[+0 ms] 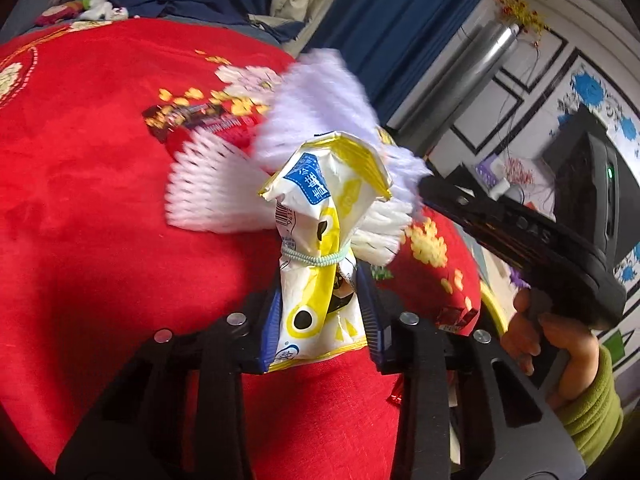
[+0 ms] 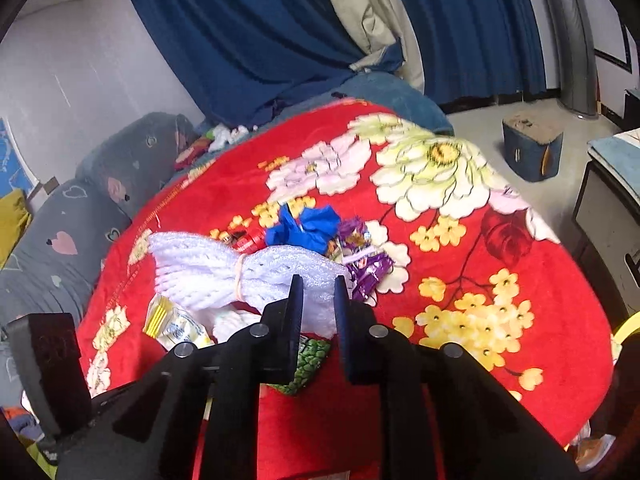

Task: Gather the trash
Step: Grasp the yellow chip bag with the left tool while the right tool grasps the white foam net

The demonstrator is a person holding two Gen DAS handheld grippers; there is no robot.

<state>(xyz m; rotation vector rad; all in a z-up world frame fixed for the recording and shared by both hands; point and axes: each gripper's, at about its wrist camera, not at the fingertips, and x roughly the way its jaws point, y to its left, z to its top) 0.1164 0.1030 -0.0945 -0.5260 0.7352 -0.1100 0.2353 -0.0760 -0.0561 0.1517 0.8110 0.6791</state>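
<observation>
We've got the left gripper [image 1: 320, 316] clamped on a yellow wrapper [image 1: 320, 280]; right gripper [image 2: 318, 312] clamped on white foam net [image 2: 248, 272]. Both over the red blanket [image 2: 500, 332]; more wrappers [image 2: 360, 252] beyond, blue curtains [image 2: 248, 32] behind.

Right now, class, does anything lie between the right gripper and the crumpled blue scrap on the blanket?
Yes. The white foam net lies crosswise just ahead of the right gripper, its end between the jaws, with the blue scrap behind it.
</observation>
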